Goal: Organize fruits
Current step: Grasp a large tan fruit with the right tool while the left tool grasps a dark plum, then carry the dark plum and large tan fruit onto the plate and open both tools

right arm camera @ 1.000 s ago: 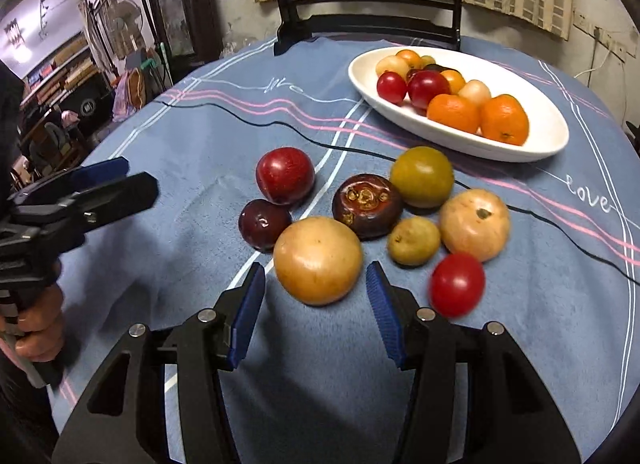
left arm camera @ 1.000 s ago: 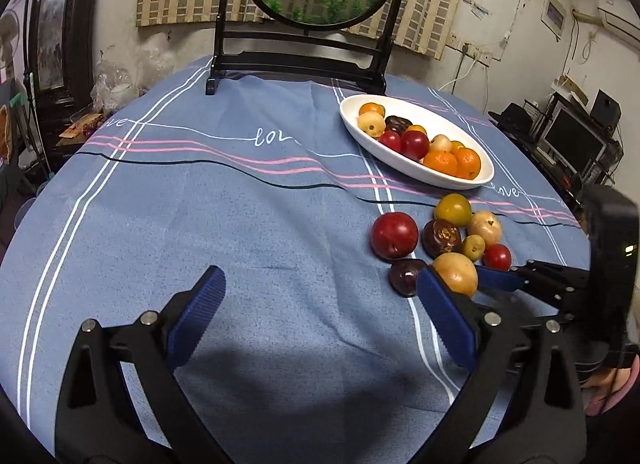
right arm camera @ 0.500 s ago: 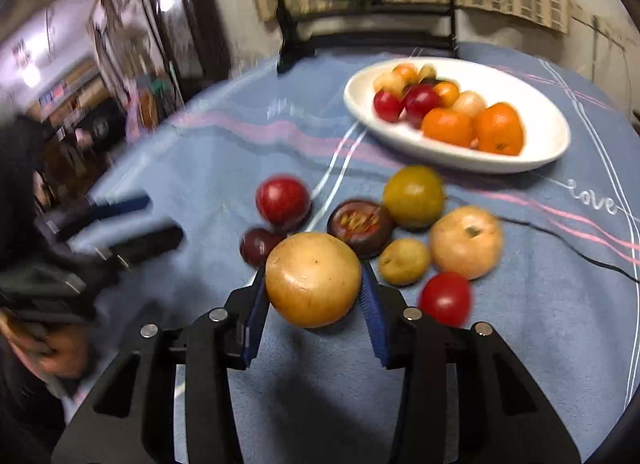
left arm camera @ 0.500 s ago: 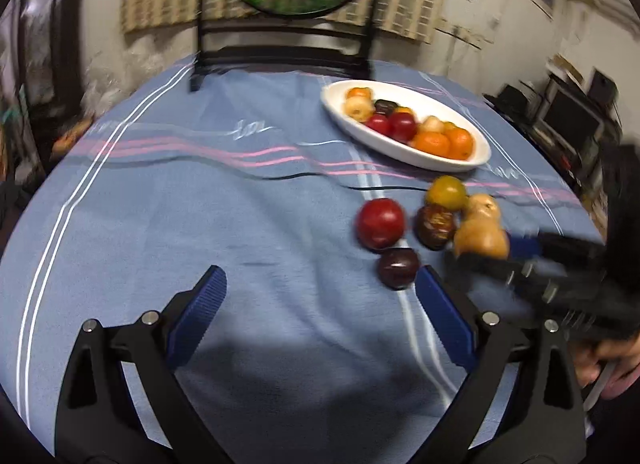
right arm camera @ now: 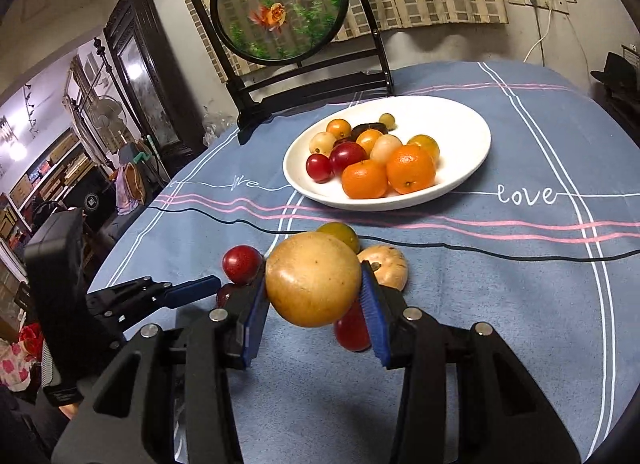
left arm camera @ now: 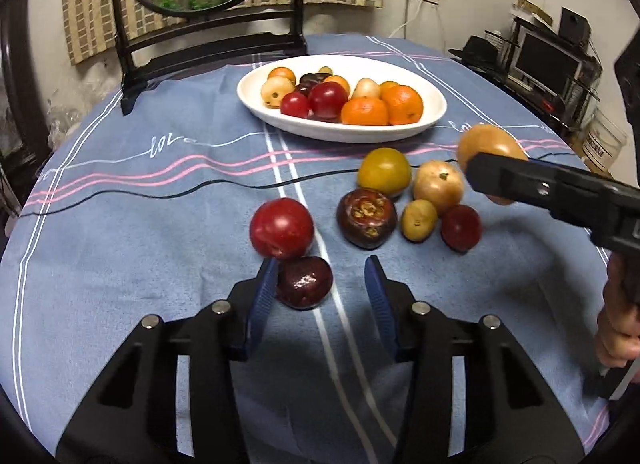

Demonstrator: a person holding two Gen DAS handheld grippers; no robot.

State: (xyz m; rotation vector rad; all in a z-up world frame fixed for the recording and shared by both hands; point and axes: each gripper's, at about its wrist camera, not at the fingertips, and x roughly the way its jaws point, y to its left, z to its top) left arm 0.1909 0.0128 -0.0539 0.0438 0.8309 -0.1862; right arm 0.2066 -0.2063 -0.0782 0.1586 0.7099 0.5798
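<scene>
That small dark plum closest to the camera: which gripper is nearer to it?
Left. The left gripper straddles the dark plum, its jaws closing, one pad against it, the other not yet. The right gripper is off to the side, raised, holding a tan round fruit.

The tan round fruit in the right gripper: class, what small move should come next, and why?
Probably carry it forward over the white oval plate and lower it in. The right gripper is shut on the tan round fruit, already lifted clear of the blue tablecloth, and the plate's near-right part is bare.
</scene>
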